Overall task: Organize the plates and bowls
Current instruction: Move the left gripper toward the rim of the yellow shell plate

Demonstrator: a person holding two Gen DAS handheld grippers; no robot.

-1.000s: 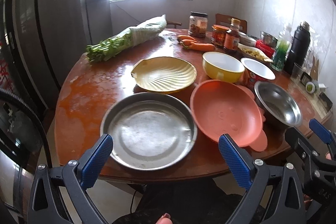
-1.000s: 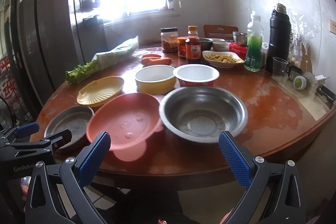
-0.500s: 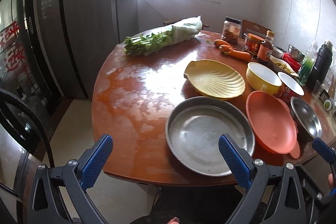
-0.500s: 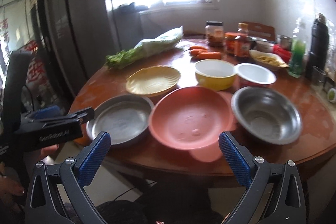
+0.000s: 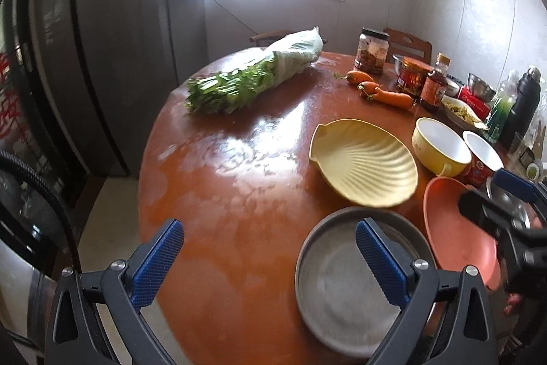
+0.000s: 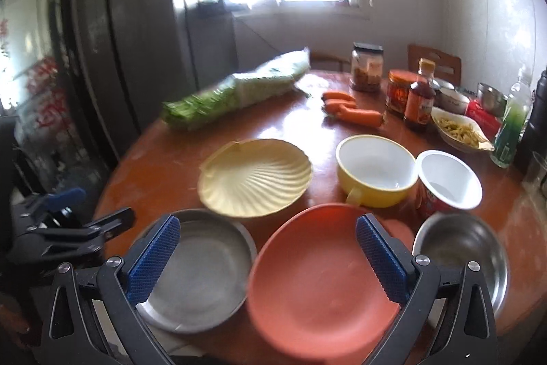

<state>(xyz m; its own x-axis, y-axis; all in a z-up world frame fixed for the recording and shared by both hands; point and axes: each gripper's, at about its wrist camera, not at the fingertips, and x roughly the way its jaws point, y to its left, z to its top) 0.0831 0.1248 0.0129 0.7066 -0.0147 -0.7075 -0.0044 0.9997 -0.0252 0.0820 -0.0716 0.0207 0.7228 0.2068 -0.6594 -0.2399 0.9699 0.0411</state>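
Observation:
On the round wooden table [image 5: 239, 187] lie a steel plate [image 5: 345, 293] [image 6: 201, 276], an orange plate [image 5: 454, 228] [image 6: 321, 283], a yellow shell-shaped plate [image 5: 365, 163] [image 6: 256, 177], a yellow bowl [image 5: 439, 146] [image 6: 376, 170], a red-and-white bowl [image 5: 482, 156] [image 6: 448, 180] and a steel bowl [image 6: 465, 252]. My left gripper [image 5: 270, 259] is open and empty over the table's near left edge, its right finger above the steel plate. My right gripper [image 6: 266, 255] is open and empty above the orange plate's near side. Each gripper shows at the edge of the other's view.
A bagged bunch of greens [image 5: 259, 74], carrots [image 5: 383, 91], jars and a sauce bottle [image 6: 418, 101], a dish of food [image 6: 458, 129], a green bottle [image 6: 512, 122] and a black flask [image 5: 523, 108] stand at the back and right. A dark fridge [image 5: 68, 74] stands to the left.
Both grippers have swung left and moved in over the table. The left now faces the table's bare left part; the right now hovers over the orange plate instead of the steel bowl.

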